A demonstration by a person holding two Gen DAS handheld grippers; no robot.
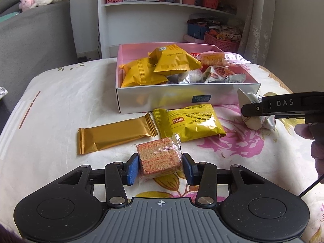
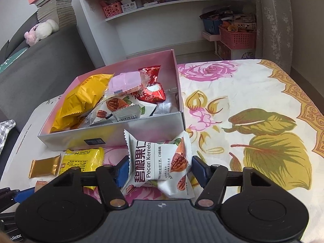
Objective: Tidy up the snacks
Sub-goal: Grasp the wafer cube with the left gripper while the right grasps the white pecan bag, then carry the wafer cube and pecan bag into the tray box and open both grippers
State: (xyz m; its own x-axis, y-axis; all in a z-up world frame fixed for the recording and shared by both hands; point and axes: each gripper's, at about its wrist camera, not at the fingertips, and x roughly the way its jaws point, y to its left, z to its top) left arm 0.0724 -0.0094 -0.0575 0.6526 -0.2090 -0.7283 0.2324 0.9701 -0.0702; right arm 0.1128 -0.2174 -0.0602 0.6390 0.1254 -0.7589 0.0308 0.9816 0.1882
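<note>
Box (image 1: 154,99) beyond gold bar (image 1: 113,135), yellow packet (image 1: 190,125).

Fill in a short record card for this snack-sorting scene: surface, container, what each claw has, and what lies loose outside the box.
surface: flowered cloth
container: open box with a pink inside, holding yellow, white and red packets
left claw: a clear-wrapped cracker pack between its blue pads, which close in on it from both sides
right claw: a white pecan packet between its pads
loose outside the box: gold bar, yellow packet, both lying in front of the box
</note>
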